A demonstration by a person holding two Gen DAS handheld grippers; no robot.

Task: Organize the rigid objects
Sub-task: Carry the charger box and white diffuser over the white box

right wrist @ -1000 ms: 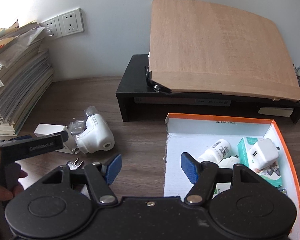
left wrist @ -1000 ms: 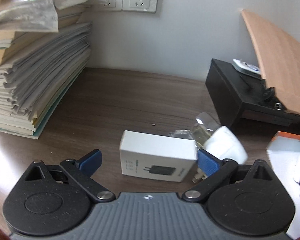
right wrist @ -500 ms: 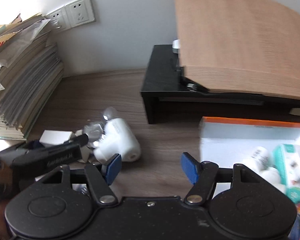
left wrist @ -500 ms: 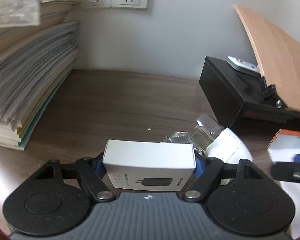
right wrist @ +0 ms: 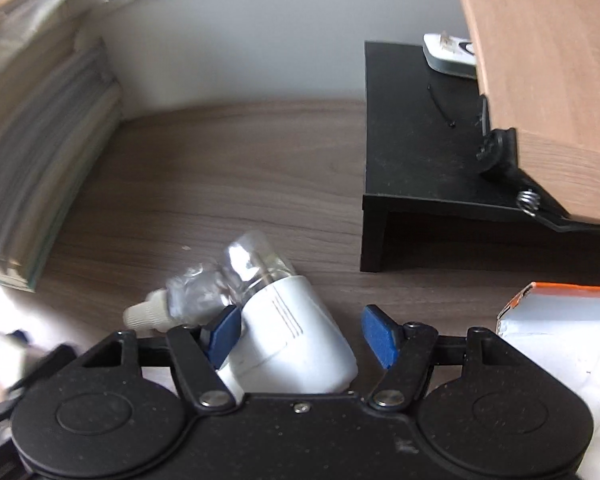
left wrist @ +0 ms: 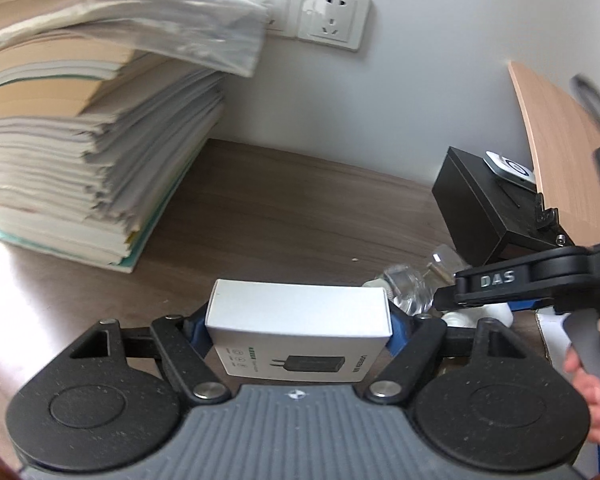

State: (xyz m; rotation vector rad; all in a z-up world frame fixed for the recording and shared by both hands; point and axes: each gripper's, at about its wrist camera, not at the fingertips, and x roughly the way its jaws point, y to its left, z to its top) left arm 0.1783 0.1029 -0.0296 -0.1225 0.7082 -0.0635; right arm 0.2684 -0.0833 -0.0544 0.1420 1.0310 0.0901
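My left gripper (left wrist: 298, 326) is shut on a white charger box (left wrist: 298, 322) and holds it just above the brown desk (left wrist: 280, 220). My right gripper (right wrist: 300, 332) is open around a white device with a clear dome (right wrist: 288, 328) lying on the desk; the left pad touches its side, the right pad stands apart. A crumpled clear plastic piece with a small white cap (right wrist: 180, 304) lies to its left. The right gripper's arm (left wrist: 540, 276) crosses the right of the left wrist view.
A tall stack of papers and books (left wrist: 80, 140) stands at the left. A black stand (right wrist: 440, 152) with a slanted wooden board (right wrist: 548, 60) is at the right. An orange-edged white box (right wrist: 560, 316) sits at the near right. Wall sockets (left wrist: 332, 20) are behind.
My left gripper has closed on the charger box and lifted it slightly. My right gripper has moved left and down, bringing its open jaws around the white device.
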